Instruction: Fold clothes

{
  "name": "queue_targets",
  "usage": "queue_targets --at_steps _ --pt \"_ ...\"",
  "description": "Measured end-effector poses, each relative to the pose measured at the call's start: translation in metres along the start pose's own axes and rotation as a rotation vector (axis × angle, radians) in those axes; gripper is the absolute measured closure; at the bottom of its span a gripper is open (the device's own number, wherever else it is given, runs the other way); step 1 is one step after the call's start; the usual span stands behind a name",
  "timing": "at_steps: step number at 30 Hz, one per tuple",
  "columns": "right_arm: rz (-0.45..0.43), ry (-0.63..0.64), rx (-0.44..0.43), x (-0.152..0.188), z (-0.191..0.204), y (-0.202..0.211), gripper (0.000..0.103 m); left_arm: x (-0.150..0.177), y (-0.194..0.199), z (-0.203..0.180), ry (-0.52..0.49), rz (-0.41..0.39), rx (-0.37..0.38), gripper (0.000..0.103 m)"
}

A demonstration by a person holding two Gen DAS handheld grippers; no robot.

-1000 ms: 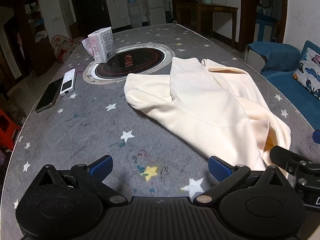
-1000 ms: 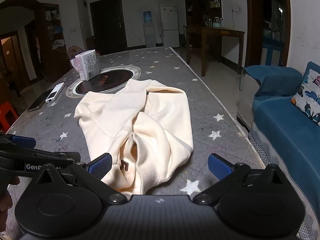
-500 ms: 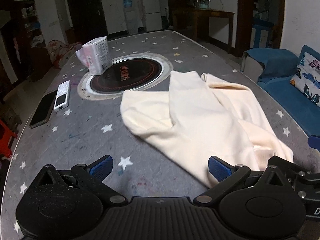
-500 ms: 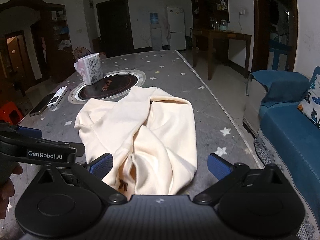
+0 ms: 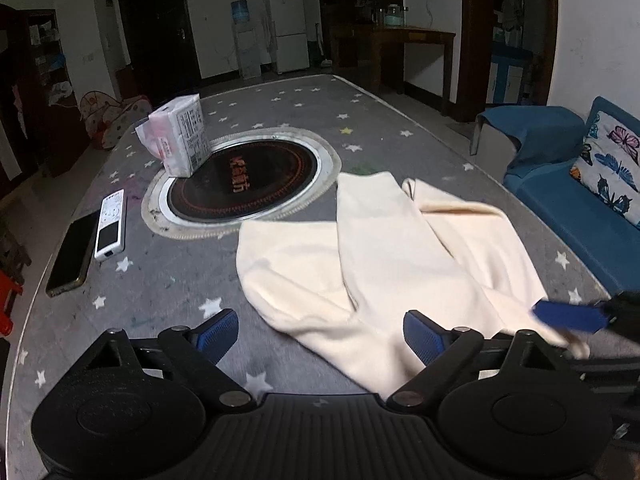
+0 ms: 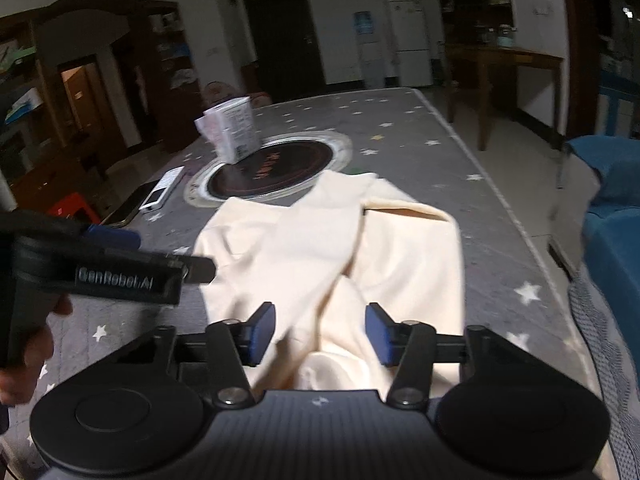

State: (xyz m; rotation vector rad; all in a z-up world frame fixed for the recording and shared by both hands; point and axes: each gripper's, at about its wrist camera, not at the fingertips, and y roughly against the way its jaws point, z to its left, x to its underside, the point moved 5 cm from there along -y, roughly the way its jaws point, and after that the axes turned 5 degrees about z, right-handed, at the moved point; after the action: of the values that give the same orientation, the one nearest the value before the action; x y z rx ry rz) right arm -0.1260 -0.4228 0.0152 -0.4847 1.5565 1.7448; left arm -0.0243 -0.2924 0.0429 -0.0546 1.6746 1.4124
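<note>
Black tongs (image 6: pixel 320 334), blue pads (image 6: pixel 264 330), 2 silver pivot screws each

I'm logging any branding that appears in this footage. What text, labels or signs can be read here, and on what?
"GenRobot.AI": on the side of the left gripper, right wrist view.
Orange characters on the round cooktop: not legible.
Small print on the tissue pack: too small.
Markings on the white remote: too small.
No other text is legible.

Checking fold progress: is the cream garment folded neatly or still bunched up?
Bunched up. The cream garment lies in loose, overlapping folds on the table, edges not squared.
</note>
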Motion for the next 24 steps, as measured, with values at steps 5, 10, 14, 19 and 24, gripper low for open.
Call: queue_targets --at_steps 5,10,14,19,24 --pt "0.013 0.013 -0.028 -0.007 0.009 -0.012 0.064 -0.012 -0.001 0.001 0.003 0.004 0.039 0.012" --pt "0.056 -0.028 -0.05 -0.009 0.006 -0.032 0.074 -0.016 -0.004 -0.007 -0.021 0.008 0.074 0.012" --pt "0.053 -0.057 -0.111 -0.006 0.008 -0.036 0.089 -0.015 -0.005 -0.011 -0.039 0.016 0.093 0.011" --pt "0.018 -0.028 -0.137 -0.003 0.017 -0.03 0.098 -0.017 -0.005 -0.013 -0.051 0.026 0.136 0.011" --pt "0.011 0.041 -0.188 0.002 0.037 -0.021 0.099 -0.02 -0.011 -0.026 -0.106 0.037 0.18 0.012"
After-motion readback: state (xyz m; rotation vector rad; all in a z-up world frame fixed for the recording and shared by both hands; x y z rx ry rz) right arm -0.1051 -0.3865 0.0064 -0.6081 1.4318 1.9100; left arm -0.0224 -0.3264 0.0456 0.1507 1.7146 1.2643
